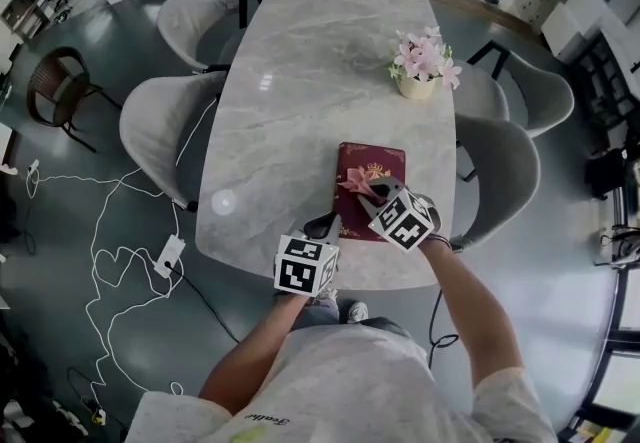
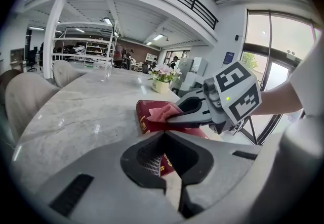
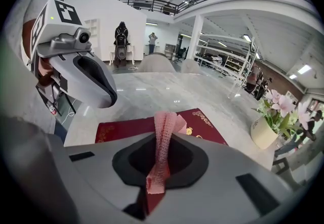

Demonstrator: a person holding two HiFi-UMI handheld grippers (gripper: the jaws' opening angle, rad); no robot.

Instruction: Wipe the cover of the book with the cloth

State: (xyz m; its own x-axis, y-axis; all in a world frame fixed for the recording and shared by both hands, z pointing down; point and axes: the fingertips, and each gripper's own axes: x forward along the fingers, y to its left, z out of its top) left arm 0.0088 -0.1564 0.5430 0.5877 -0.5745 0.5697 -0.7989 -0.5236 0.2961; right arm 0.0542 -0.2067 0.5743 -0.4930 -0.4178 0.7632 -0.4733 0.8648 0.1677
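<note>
A dark red book (image 1: 375,163) with gold ornament lies near the front edge of the marble table (image 1: 300,101). My right gripper (image 1: 373,190) hovers over the book, shut on a pink cloth (image 1: 356,181) that sticks out past its tips onto the cover. In the right gripper view the cloth (image 3: 164,127) runs pinched between the jaws of the right gripper (image 3: 163,138), with the book (image 3: 202,123) below. My left gripper (image 1: 328,225) is shut at the book's near left corner; that corner (image 2: 163,163) shows through the left gripper (image 2: 165,139). Whether it touches the book is unclear.
A pot of pink flowers (image 1: 422,63) stands beyond the book at the table's right side. Grey chairs (image 1: 160,136) flank the table on both sides. White cables (image 1: 110,261) trail over the floor at the left.
</note>
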